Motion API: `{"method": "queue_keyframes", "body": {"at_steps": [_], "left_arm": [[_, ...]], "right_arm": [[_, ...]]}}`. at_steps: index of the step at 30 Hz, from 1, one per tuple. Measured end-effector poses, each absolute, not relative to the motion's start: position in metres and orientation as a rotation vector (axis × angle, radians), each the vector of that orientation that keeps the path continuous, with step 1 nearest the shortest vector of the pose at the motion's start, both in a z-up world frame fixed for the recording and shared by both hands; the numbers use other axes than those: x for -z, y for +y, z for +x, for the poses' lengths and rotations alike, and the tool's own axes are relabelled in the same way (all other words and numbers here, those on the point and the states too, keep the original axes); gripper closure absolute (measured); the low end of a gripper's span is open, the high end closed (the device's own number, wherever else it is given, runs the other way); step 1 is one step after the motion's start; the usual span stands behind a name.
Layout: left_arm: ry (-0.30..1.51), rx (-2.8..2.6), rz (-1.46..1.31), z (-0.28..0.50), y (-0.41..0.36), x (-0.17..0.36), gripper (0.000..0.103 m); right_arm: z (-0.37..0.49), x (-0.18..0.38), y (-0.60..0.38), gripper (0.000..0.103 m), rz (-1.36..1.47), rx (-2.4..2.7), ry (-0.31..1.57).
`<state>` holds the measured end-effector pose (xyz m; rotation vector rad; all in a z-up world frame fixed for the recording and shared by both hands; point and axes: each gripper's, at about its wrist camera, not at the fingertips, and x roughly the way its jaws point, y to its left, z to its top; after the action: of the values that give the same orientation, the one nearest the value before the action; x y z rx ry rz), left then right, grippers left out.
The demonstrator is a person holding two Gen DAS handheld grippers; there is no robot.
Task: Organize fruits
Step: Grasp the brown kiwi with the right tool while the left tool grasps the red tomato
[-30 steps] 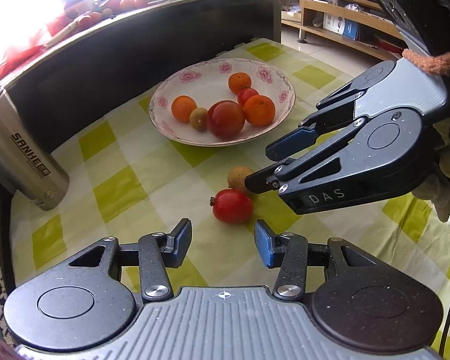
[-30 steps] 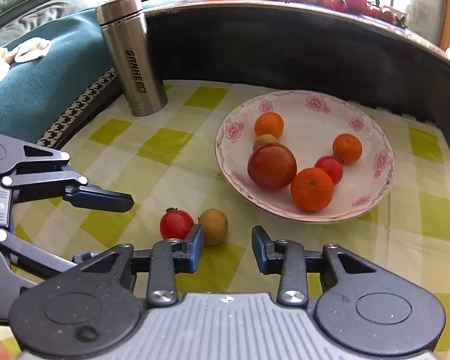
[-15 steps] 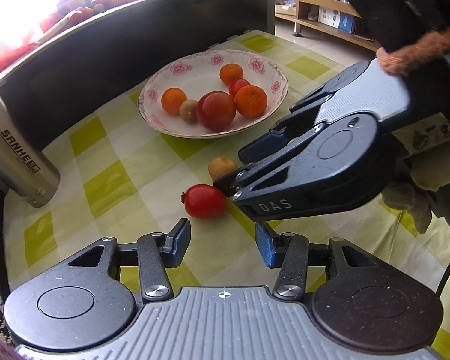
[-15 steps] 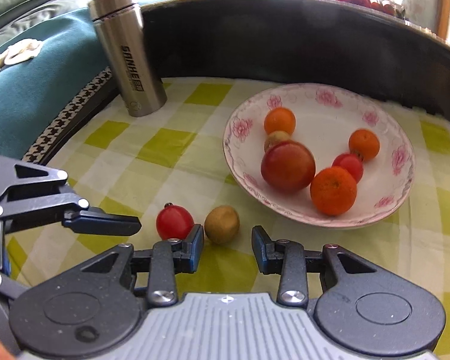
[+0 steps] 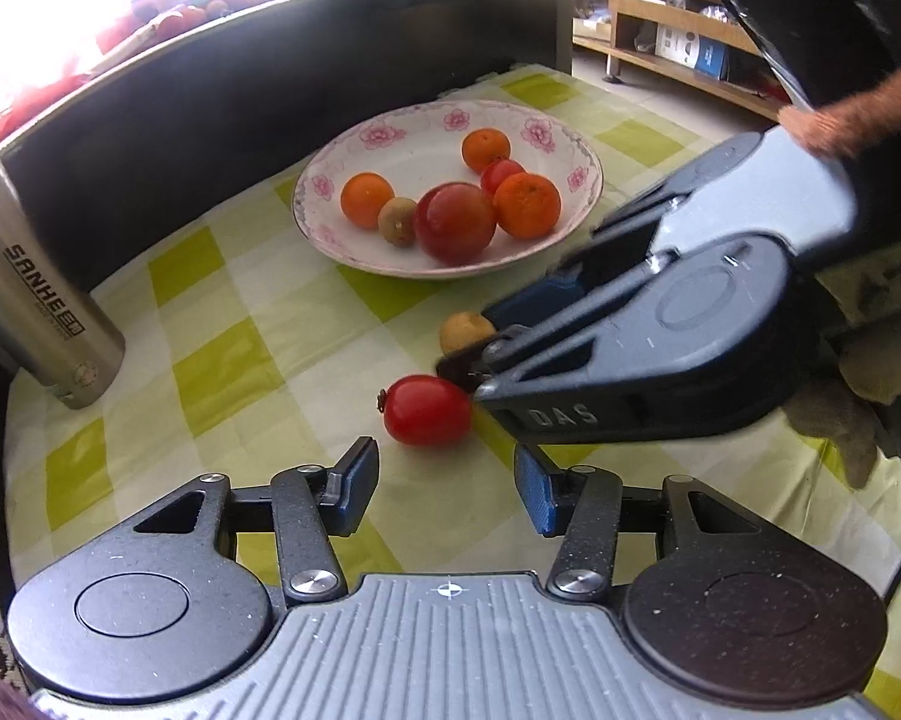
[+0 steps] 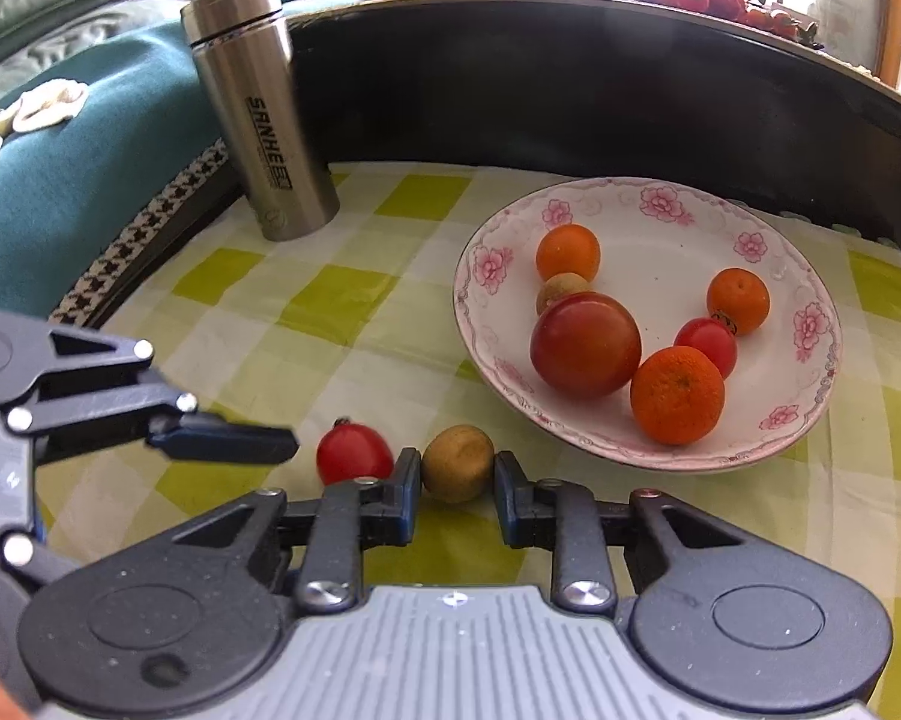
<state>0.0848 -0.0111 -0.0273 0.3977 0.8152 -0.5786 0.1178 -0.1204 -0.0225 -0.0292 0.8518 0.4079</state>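
Between my right tongs (image 6: 456, 495), spread open, sits the brown fruit (image 6: 457, 463); left tongs (image 5: 447, 480) released, lined on tomato (image 5: 427, 409).

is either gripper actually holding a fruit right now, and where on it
Nothing is held. The right gripper is open with its fingers either side of the brown fruit; the left gripper is open and empty.

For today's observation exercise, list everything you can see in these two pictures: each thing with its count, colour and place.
Plate: one, white with pink flowers, on the cloth.
Oranges: three, orange, in the plate.
Big tomato: one, dark red, in the plate.
Small tomatoes: two, red, one in the plate, one on the cloth.
Brown fruits: two, one in the plate, one between the right fingers.
Flask: one, steel, upright on the cloth.
Cloth: one, green-white check.
Left hand-held gripper: open.
Right hand-held gripper: open.
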Motion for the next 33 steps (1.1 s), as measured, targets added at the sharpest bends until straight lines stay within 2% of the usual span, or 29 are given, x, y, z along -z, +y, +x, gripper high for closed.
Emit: {"method": "queue_keyframes", "body": {"at_steps": [13,16,17,25,31,33], "left_arm": [[0.779,0.545,0.319,0.101,-0.025,0.04,0.047],[0.766,0.535,0.317,0.1,-0.027,0.039,0.055],[0.767,0.537,0.319,0.099,-0.028,0.039,0.061],[0.779,0.639,0.398,0.065,-0.038,0.038,0.061],[0.761,0.684,0.452,0.043,-0.04,0.041,0.06],[0.755,0.681,0.455,0.041,-0.04,0.042,0.053]], "right_arm": [[0.079,0.013,-0.164,0.071,-0.006,-0.274,0.915],[0.07,0.012,-0.169,0.071,-0.008,-0.241,0.929],[0.066,0.011,-0.171,0.071,-0.01,-0.229,0.929],[0.032,0.015,-0.181,0.071,-0.003,-0.16,0.954],[0.019,0.021,-0.176,0.071,-0.065,-0.161,0.888],[0.017,0.025,-0.177,0.068,-0.057,-0.167,0.879]]}}
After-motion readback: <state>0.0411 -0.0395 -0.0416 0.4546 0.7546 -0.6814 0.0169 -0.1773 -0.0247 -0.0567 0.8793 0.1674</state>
